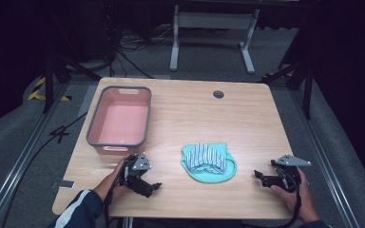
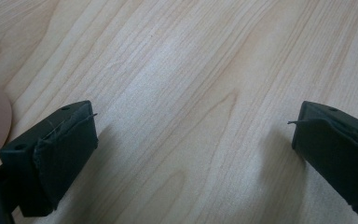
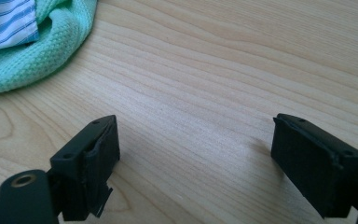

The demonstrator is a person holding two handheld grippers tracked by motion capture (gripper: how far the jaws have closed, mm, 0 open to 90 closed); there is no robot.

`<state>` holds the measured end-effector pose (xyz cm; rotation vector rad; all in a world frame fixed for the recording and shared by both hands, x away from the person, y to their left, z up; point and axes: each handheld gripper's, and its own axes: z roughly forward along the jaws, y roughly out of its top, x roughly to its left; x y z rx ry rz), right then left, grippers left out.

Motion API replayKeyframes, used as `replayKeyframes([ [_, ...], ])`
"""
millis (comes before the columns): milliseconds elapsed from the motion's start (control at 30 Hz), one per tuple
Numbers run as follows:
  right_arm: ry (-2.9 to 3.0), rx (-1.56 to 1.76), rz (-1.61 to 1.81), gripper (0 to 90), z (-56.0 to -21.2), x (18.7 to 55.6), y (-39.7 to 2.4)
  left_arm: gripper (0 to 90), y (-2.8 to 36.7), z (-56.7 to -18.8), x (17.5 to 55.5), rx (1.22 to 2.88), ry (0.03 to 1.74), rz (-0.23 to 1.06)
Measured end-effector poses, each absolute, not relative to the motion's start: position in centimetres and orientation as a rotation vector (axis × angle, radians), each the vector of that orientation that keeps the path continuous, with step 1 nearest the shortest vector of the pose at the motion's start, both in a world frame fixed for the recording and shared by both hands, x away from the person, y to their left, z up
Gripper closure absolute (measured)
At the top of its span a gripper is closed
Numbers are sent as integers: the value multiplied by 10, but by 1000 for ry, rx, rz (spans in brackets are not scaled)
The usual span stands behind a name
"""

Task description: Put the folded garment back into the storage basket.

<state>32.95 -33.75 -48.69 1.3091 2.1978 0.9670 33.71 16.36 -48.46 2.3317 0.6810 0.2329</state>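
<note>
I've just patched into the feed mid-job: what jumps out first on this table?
A crumpled mint-green knitted cloth with a blue-striped white fabric on it lies near the front middle of the light wooden table. A pink plastic bin with a grey rim stands back left. The left gripper and right gripper, both open, flank the cloth.

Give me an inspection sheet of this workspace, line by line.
Surface: light wooden table, round grommet hole near far edge.
Job's things: mint-green knitted cloth with blue-and-white striped cloth bundled on it, between the grippers; empty pink plastic bin with grey rim at far left.
Clutter: nothing seen.
Grippers: left gripper open, empty, above bare wood; right gripper open, empty, beside the bundle.
Cables: black cables on floor behind table.
Surroundings: grey carpet, white metal stand, dark backdrop.
</note>
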Motion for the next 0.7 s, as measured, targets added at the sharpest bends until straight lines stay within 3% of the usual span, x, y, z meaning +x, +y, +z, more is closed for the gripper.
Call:
replayKeyframes([
  [700, 2194, 1315, 969, 160, -487, 329, -337, 3, 165, -485, 337, 2335, 667, 233],
])
